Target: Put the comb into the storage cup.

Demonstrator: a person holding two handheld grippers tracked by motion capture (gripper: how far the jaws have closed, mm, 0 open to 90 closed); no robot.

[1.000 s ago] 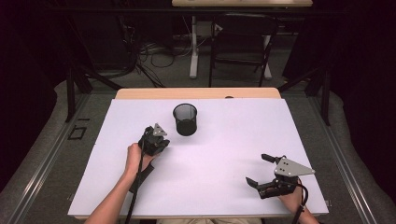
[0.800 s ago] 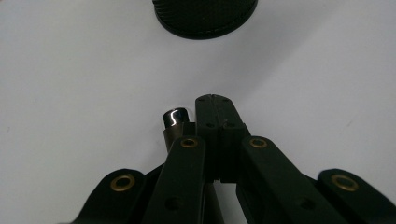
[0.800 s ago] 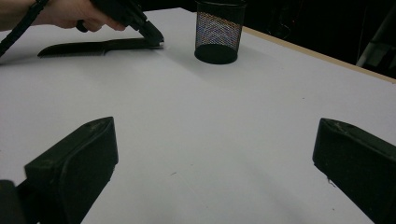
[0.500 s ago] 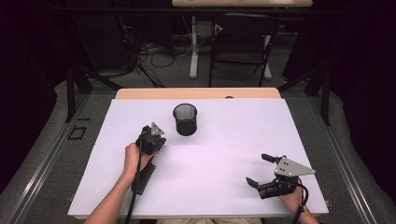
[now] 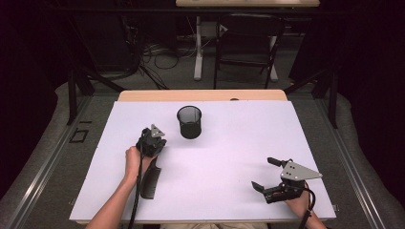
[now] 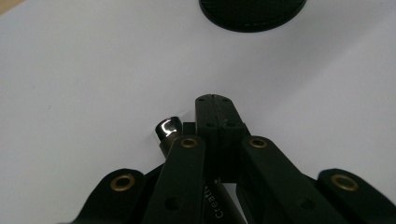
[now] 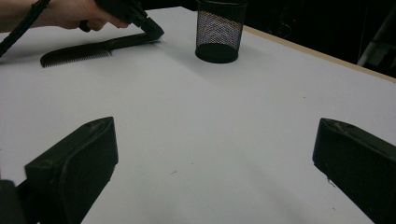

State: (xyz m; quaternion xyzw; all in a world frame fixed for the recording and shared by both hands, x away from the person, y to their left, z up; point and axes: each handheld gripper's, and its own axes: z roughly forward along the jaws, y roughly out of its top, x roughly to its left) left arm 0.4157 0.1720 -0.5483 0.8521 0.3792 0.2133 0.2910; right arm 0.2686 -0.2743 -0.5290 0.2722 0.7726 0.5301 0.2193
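So the thing in play here is a black comb (image 5: 149, 183), long and flat. In the right gripper view it sits at the upper left of the frame (image 7: 93, 50), fine teeth along the wider end and a plain narrow handle at the other, tilted with the handle end lifted and the toothed end down on the table (image 5: 229, 143). In the high view it's at the lower left of the white table, running down from the left gripper (image 5: 152, 142) towards the bottom edge.

The left gripper has its jaws pinched all the way together on the comb's handle end; in the left gripper view the two black pads meet with no gap. Just left of them a shiny rounded metal tip (image 6: 167, 128) pokes out, can't tell what that belongs to. Some white lettering shows between the linkage arms, looks like "Creati" and then it's cut off.

The black mesh pen cup (image 5: 189, 122) stands upright just up and right of the left gripper.

The right gripper (image 5: 268, 174) is at the lower right of the high view, jaws spread wide with nothing in them.
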